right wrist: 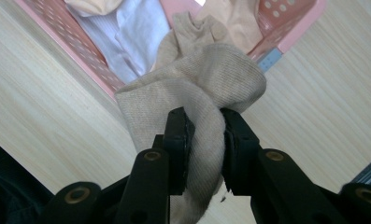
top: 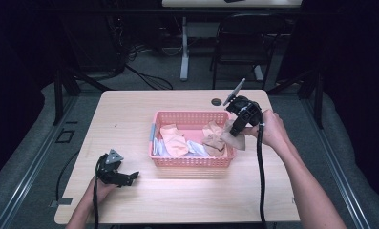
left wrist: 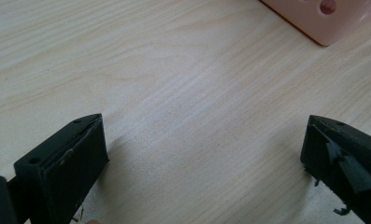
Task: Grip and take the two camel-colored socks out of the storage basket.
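The right gripper [top: 236,125] is clamped on a tan sock [right wrist: 197,93], with the fabric pinched between both jaws. The sock hangs above the right end of the pink basket [top: 187,161], at its rim. The basket stands at the middle of the table [top: 130,109] and holds more socks, peach and white. The left gripper [left wrist: 204,158] rests low over bare table left of the basket, jaws wide apart, nothing between them.
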`<state>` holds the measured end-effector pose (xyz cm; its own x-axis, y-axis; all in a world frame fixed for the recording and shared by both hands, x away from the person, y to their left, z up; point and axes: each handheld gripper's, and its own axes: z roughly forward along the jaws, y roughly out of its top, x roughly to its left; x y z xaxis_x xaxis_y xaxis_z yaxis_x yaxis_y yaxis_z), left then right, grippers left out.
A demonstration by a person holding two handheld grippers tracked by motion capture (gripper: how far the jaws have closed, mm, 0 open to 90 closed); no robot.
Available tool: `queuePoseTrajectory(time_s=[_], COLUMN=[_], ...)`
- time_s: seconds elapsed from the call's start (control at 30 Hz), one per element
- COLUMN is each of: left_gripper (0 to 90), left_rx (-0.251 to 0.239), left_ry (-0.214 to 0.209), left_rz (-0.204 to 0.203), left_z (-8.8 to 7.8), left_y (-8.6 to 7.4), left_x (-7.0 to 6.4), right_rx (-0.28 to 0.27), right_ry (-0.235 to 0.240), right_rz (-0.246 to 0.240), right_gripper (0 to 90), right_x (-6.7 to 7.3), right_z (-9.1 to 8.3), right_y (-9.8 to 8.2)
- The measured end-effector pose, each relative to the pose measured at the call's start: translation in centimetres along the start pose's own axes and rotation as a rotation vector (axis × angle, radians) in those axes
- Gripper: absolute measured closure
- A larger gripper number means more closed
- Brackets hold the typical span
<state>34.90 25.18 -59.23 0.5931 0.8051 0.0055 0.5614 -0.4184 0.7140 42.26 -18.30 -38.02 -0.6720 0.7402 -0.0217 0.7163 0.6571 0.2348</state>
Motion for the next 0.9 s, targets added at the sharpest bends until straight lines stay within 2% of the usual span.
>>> queuePoseTrajectory(time_s=[0.37, 0.47, 0.9], left_gripper=[0.3, 0.3, 0.3], left_rx=[0.001, 0.0, 0.0], left_ry=[0.0, 0.0, 0.0], left_rz=[0.002, 0.0, -0.001], left_z=[0.0, 0.0, 0.0], left_y=[0.0, 0.0, 0.0], left_x=[0.0, 0.0, 0.0], right_rx=[0.01, 0.028, 0.052], right_ry=[-0.024, -0.034, -0.074], right_rz=[0.023, 0.031, 0.081], right_gripper=[73.6, 73.5, 73.5], right_x=[-1.1, -1.6, -4.1], right_z=[-1.4, -1.6, -2.0], right_y=[-1.7, -2.2, -4.9])
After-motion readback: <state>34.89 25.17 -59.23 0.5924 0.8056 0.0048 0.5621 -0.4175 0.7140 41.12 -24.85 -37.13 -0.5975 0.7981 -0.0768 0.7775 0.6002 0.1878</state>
